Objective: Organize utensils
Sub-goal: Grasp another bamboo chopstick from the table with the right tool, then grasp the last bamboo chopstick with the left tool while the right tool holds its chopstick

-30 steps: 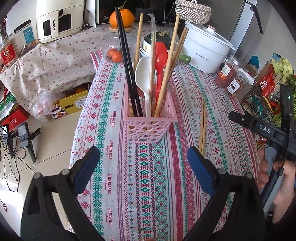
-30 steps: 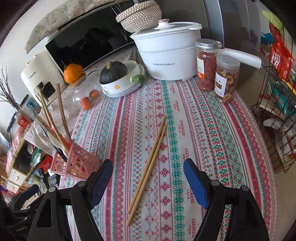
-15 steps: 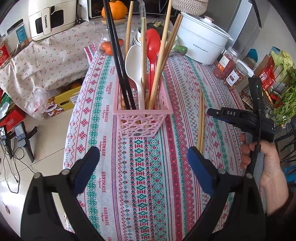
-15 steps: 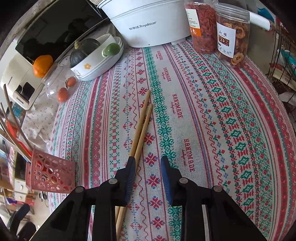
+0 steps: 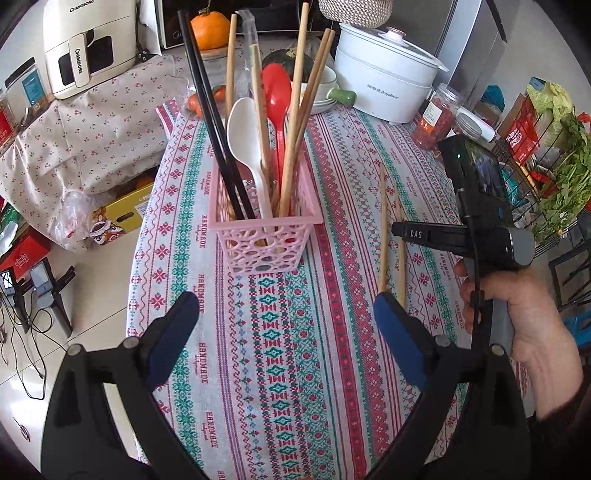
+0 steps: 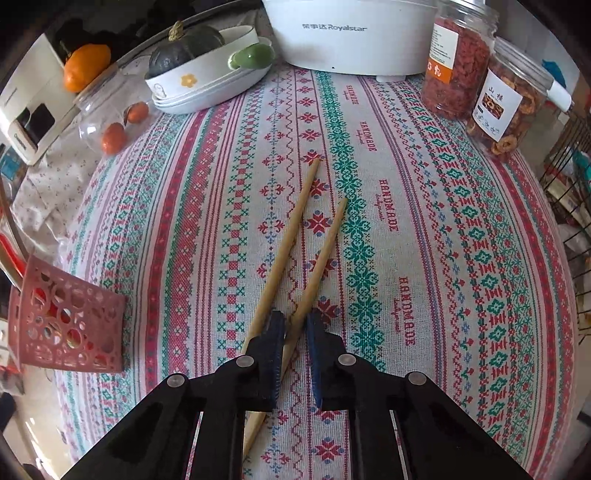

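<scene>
Table: cloth-covered table [image 6: 424,229] carries all of it; the pink basket [image 5: 264,240] stands upright near the left edge, already full of upright chopsticks and two spoons.
Basket: it lies well apart from the loose chopsticks [image 6: 295,236], to their left in the right wrist view.
Left gripper: the left gripper [image 5: 288,332] hovers with jaws spread and nothing between them, aimed at the bare cloth just in front of the basket.
Right gripper: the right gripper [image 6: 295,328] has just been closing, and its pads now pinch one chopstick of the pair near its thick end; the other stick passes under the left finger and looks outside the grip.
Chopsticks: both lie flat on the cloth, long axes running away from the camera, tips pointing toward the white cooker [image 6: 351,33]; they splay slightly apart at the far tips.
Step in hand: the pick-up, probably; the person would do well to check that only one stick is caught, lift straight, then tip it upright before lowering it thick end first or tip first into a free gap of the basket.
</scene>
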`<move>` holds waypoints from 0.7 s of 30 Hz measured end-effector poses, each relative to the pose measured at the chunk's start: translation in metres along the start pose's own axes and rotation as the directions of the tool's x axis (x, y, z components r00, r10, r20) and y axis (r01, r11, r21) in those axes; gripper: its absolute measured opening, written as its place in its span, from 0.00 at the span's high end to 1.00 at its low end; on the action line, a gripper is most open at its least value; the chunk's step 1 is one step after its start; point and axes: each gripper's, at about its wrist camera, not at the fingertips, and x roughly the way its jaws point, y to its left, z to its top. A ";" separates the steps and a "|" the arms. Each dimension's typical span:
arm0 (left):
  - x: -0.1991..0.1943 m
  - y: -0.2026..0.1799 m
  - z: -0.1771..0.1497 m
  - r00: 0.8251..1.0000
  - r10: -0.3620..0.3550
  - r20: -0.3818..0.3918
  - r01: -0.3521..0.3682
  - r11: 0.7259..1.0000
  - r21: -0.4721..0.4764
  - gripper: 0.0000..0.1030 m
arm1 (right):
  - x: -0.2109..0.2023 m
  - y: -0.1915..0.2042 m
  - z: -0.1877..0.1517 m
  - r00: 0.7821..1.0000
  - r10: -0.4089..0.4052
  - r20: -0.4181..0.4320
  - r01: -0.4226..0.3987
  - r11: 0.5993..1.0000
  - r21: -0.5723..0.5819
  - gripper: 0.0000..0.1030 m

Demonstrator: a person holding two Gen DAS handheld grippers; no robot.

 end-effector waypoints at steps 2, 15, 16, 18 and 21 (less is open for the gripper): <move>-0.005 -0.004 -0.001 1.000 -0.017 0.009 0.017 1.000 0.011 0.07 | -0.001 -0.007 -0.002 1.000 0.000 -0.024 0.000 1.000 0.024 0.92; 0.021 -0.085 0.008 0.995 -0.090 -0.052 0.098 0.980 0.172 0.29 | -0.057 -0.098 -0.027 0.990 0.140 0.032 -0.144 0.980 0.141 0.93; 0.029 -0.095 0.012 0.995 -0.078 -0.063 0.089 0.979 0.185 0.35 | -0.059 -0.104 -0.030 0.989 0.144 0.033 -0.147 0.979 0.141 0.93; 0.051 -0.110 0.025 0.995 -0.050 -0.086 0.067 0.976 0.205 0.45 | -0.063 -0.114 -0.034 0.988 0.150 0.037 -0.153 0.978 0.143 0.93; 0.084 -0.126 0.050 0.992 -0.034 -0.123 0.058 0.978 0.201 0.60 | -0.068 -0.133 -0.040 0.987 0.154 0.040 -0.158 0.976 0.149 0.93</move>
